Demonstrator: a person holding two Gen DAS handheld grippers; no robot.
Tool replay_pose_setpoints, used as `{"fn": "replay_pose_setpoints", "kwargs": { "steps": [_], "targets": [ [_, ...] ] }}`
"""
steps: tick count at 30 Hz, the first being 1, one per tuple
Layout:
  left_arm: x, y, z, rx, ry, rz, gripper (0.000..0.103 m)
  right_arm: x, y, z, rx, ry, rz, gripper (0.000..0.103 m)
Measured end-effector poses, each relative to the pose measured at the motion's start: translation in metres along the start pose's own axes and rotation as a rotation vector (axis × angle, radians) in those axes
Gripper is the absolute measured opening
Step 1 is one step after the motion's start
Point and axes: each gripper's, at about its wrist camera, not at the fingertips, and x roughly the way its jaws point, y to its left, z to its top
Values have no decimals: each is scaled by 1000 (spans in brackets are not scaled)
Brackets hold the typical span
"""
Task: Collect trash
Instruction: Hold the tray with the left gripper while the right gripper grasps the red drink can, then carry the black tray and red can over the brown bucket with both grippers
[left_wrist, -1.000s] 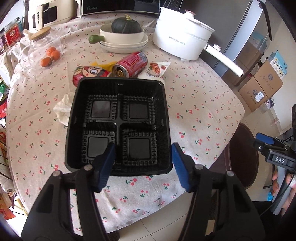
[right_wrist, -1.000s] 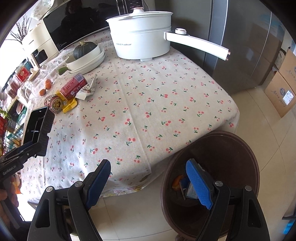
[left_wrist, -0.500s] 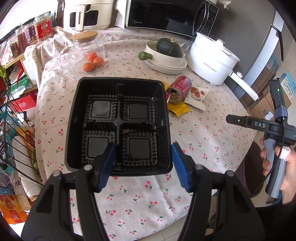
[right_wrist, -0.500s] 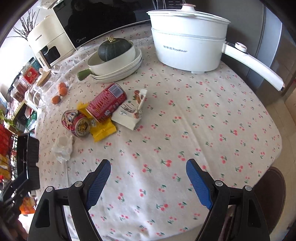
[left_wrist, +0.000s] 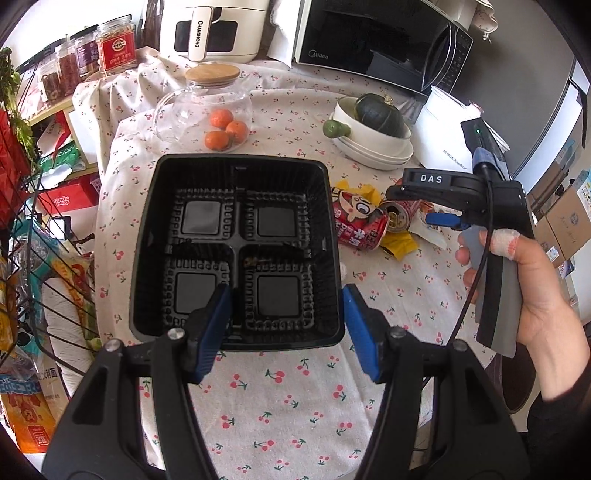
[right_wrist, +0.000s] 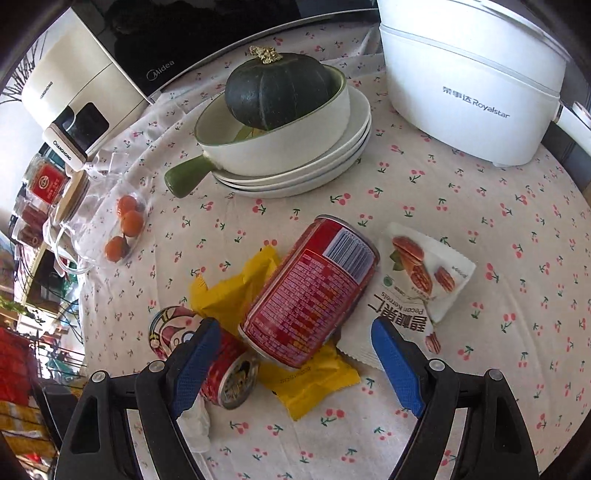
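My left gripper (left_wrist: 284, 321) is shut on a black plastic tray (left_wrist: 236, 206), one finger inside its near wall and one outside its right corner; the tray hangs over the cherry-print tablecloth. My right gripper (right_wrist: 293, 360) is open and hovers just over a red can (right_wrist: 310, 291) lying on its side, without touching it. Beside that lie a second can with a cartoon face (right_wrist: 221, 365), a yellow wrapper (right_wrist: 317, 380), a white pecan packet (right_wrist: 417, 280) and a crumpled tissue (right_wrist: 194, 421). The left wrist view shows the right gripper (left_wrist: 443, 220) in a hand above both cans (left_wrist: 356, 221).
A bowl with a green squash (right_wrist: 277, 92) sits on stacked plates behind the trash. A white electric pot (right_wrist: 469, 85) stands at the back right, a glass jar with oranges (left_wrist: 221, 131) at the left. A brown bin (left_wrist: 521, 380) stands beyond the table edge; a wire rack (left_wrist: 33, 258) flanks the left.
The right gripper swept from above the brown bin across the table to over the cans, still open. The left gripper carried the tray away from the bin side, toward the jar.
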Motion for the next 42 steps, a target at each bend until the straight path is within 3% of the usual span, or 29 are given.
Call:
{"fn": "replay_pose_setpoints", "kwargs": {
  "steps": [3, 7, 16, 25, 31, 42],
  "targets": [
    [0, 5, 3, -28, -2, -12, 63, 12, 3, 5, 28, 7, -19, 82],
    [0, 3, 4, -27, -1, -16, 63, 20, 0, 3, 57, 40, -13, 62],
    [-1, -15, -3, 28, 1, -22, 63, -11, -9, -16, -10, 46, 27, 61],
    [-6, -33, -11, 45, 10, -76, 63, -68, -27, -40, -84, 30, 63, 56],
    [-8, -47, -17, 61, 20, -111, 63, -91, -51, -68, -129, 38, 23, 56],
    [-11, -90, -33, 169, 26, -133, 63, -127, -110, -105, -90, 24, -8, 56]
  ]
}}
